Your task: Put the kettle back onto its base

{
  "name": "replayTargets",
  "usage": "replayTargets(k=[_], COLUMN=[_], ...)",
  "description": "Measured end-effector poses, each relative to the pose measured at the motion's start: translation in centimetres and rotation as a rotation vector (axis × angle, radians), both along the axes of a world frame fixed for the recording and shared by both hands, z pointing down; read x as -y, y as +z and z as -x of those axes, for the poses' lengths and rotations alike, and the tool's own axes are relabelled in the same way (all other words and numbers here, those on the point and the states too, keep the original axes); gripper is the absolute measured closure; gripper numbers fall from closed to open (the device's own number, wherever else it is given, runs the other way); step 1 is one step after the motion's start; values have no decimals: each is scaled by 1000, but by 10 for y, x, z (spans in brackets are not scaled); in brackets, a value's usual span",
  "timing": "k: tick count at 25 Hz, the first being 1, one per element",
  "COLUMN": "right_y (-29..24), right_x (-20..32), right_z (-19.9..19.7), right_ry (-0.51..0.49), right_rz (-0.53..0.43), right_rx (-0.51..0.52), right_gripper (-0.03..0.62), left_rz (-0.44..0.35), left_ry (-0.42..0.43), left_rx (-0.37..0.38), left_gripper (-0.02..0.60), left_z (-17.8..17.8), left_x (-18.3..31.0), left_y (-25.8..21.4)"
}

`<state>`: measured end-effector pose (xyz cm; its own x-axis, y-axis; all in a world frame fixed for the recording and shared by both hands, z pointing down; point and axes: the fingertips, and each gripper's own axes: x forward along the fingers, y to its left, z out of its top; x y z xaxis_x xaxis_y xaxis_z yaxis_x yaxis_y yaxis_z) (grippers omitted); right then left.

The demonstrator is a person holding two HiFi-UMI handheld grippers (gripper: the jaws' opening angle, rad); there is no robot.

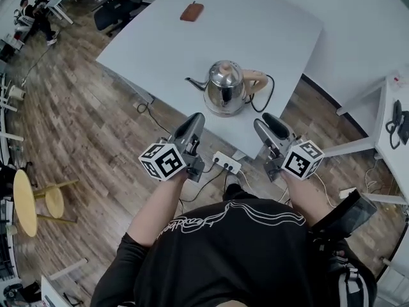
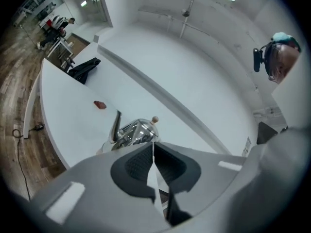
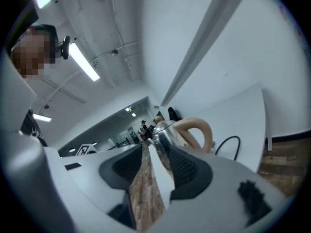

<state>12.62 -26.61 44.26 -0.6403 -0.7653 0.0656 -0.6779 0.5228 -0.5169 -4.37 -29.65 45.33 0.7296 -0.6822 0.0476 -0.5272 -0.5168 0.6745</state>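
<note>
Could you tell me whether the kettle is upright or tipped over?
Upright: the kettle stands on the table, lid knob on top.

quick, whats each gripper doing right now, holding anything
Left gripper: closed, nothing between its jaws.
Right gripper: open, empty.

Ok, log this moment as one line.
shiny steel kettle with beige handle: upright on white table | left gripper: shut, empty | right gripper: open, empty | both clear of kettle

Kettle [image 2: 133, 132] on white table [image 2: 68, 118] beyond closed, empty tool [image 2: 153, 145]
</note>
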Motion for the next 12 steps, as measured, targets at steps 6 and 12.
replayTargets(k=[6,12], right_y=[-41,-75], right_x=[-89,-153], right_z=[51,82], right_ry=[-165,-288], right_rz=[-34,-82], right_rx=[-43,-121], right_gripper=[588,588], left_rz=[-130,-157], left_ry=[131,269], left_rx=[69,195], left_gripper=[577,577], left_z=[-16,-27], left_x=[-85,-162], left_y=[-60,-81])
